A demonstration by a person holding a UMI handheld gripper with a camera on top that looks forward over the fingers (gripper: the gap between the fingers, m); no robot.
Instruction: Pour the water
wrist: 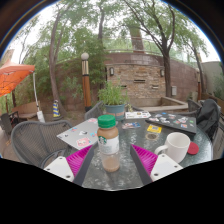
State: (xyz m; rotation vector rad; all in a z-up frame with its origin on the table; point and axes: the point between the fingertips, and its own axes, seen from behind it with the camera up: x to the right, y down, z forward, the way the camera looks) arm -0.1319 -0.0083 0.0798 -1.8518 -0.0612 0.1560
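Observation:
A clear bottle [108, 147] with an orange-brown cap, a white label and pale liquid in its lower part stands upright on a round glass table [150, 140]. My gripper [111, 160] is open. The bottle stands between the magenta finger pads [80, 160], with a gap at each side. A white mug [177, 146] stands on the table to the right, just beyond the right finger, its handle turned to the right.
Papers [77, 133] lie on the table at the left and magazines [172, 121] with a small yellow item [153, 129] at the far right. Dark wicker chairs [35, 140] surround the table. A potted plant [113, 97], a brick wall and an orange umbrella [14, 77] lie beyond.

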